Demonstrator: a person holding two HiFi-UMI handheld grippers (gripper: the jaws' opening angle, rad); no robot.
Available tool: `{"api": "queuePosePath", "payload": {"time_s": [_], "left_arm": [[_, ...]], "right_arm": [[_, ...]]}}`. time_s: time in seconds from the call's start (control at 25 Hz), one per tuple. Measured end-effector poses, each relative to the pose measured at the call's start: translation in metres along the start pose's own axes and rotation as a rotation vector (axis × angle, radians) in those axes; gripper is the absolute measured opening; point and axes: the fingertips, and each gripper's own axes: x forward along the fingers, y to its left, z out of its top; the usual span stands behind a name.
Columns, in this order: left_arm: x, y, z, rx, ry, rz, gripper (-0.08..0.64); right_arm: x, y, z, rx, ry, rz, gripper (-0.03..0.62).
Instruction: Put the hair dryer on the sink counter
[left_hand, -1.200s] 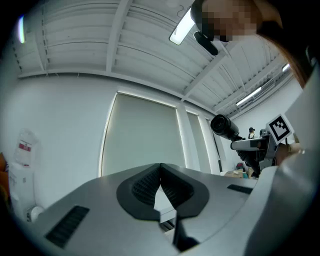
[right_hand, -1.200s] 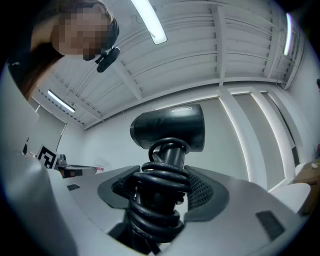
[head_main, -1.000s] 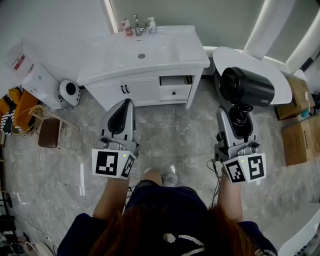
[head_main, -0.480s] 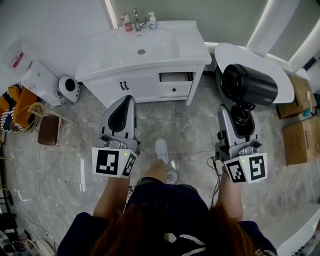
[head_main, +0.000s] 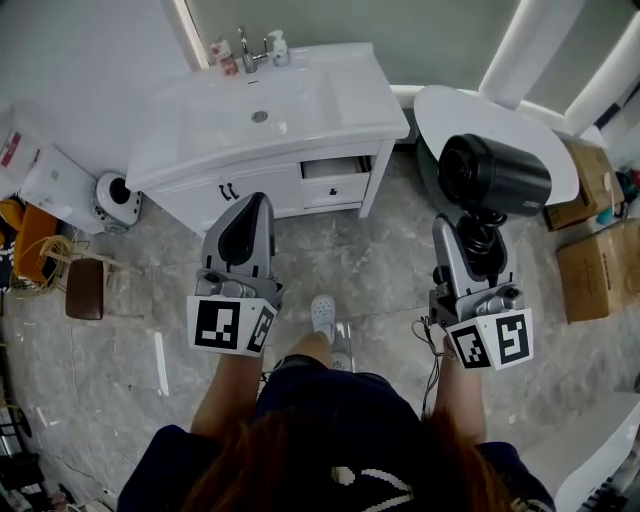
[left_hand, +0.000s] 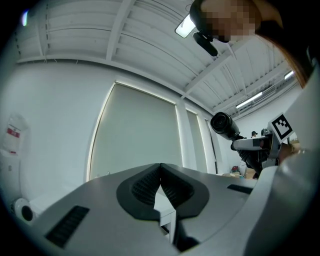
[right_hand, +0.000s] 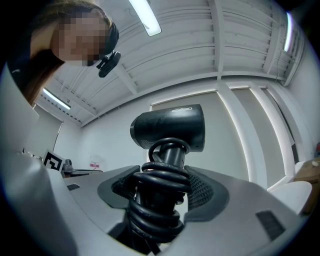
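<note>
Faint print on the hair dryer (right_hand: 170, 127) barrel, too small to read. Red label on the white box (head_main: 35, 180) at left is also unreadable. Hair dryer is black with a short fat barrel, cord coiled round the handle. Right hand-held gripper (right_hand: 162, 187) pinches that cord-wrapped handle. Dryer is upright over the floor (head_main: 340, 260), off to the right of the table (head_main: 355, 95) with the sink. Left hand-held gripper (left_hand: 160, 172) pressed together, empty.

Person is wearing a dark navy top (head_main: 330, 445) with white print, and white sneakers (head_main: 323, 311). Left claw (head_main: 254, 203) and right claw (head_main: 462, 232) are showing grey shells and black ribbed pads (left_hand: 145, 187), each carrying a white cube (head_main: 230, 325) with black square markers. Thin dark cable (head_main: 429, 375) is trailing lower right.
</note>
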Motion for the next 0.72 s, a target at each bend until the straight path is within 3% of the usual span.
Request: {"api": "queuePosePath", "payload": {"time_s": [0.4,0.72], "left_arm": [[0.123,0.074,-0.005,0.0,-0.021,-0.024,0.018],[0.186,0.117,-0.02,-0.008,-0.017,-0.031,0.018]], "right_arm": [[0.135,-0.034,-0.003,-0.017,-0.029,-0.006,0.29],[0.203,-0.054,-0.018,-0.009,-0.031,-0.021,0.29]]}}
